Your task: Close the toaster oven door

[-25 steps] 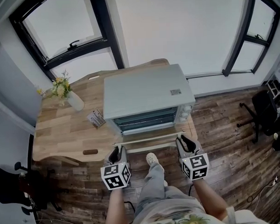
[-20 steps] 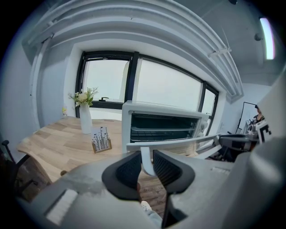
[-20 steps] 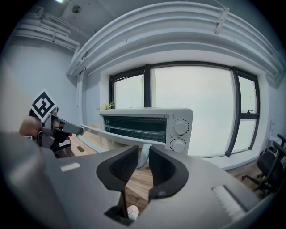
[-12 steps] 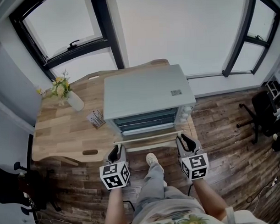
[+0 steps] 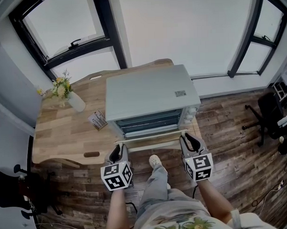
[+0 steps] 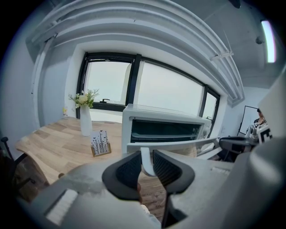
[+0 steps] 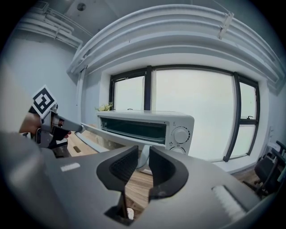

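I'm looking at a pale wooden table (image 5: 64, 133) under big black-framed windows, with plank flooring below. Out past my left gripper (image 5: 117, 151), up and to its left, a vase of flowers (image 5: 71, 99) stands with a small card stand (image 5: 98, 121) nearer in. Straight ahead of both tools sits the toaster oven (image 5: 150, 92). Its door (image 5: 149, 145) is dropped open toward me, roughly level, with the handle (image 5: 151, 136) running along the front edge.

The left gripper is pinched on the handle's left post, which stands upright between its pads. The right gripper (image 5: 187, 139) is clamped the same way on the right post, with the oven's knobs just beyond and to its right.

To do this well, I'd raise both ends together at an even pace. Both tools should follow the arc about the hinge, not push straight in, so the door doesn't twist. I'd keep the pinch firm until the door meets the frame.

By count: one oven, one door, one handle with two posts, two grippers, one vase, one card stand.
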`<state>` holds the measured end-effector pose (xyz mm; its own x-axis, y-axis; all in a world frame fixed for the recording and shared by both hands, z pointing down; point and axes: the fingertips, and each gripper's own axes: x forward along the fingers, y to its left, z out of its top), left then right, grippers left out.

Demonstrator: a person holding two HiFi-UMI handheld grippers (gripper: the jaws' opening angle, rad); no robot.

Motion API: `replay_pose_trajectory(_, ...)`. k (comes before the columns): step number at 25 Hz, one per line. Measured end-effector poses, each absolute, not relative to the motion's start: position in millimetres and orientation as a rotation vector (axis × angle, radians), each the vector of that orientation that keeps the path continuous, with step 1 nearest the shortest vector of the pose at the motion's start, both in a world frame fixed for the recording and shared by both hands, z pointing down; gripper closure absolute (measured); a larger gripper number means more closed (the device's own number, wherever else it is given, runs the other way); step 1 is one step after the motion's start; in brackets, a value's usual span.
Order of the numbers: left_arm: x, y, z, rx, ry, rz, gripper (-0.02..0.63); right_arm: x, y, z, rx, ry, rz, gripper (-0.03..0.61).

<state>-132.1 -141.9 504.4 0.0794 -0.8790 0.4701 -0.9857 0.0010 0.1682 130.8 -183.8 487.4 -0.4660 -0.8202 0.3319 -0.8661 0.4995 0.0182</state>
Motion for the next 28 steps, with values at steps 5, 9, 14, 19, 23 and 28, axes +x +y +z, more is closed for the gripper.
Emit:
replay_pose_trajectory(5, -134, -149, 501, 1.915, -1.841, 0.309, 0.522, 129, -190, 483, 1.428, -2.451, 0.2, 0.499)
replay_pose_trajectory(9, -136, -155, 496, 1.909, -1.849, 0.306, 0.523, 126, -197, 479, 1.424, -2.457, 0.187, 0.499)
replay_pose_trajectory(14, -137, -162, 493, 1.889, -1.861, 0.286, 0.525, 126, -204, 476, 1.411, -2.458, 0.208, 0.499)
replay_pose_trajectory(19, -140, -171, 488, 1.887, -1.86, 0.269, 0.525, 123, -213, 471, 1.418, -2.441, 0.21, 0.5)
replay_pose_trajectory(23, -141, -177, 485, 1.886, -1.857, 0.267, 0.525, 123, -220, 469, 1.421, -2.445, 0.233, 0.502)
replay_pose_trajectory(28, -141, -185, 481, 1.874, -1.872, 0.298, 0.525, 122, -229, 466, 1.384, -2.432, 0.294, 0.5)
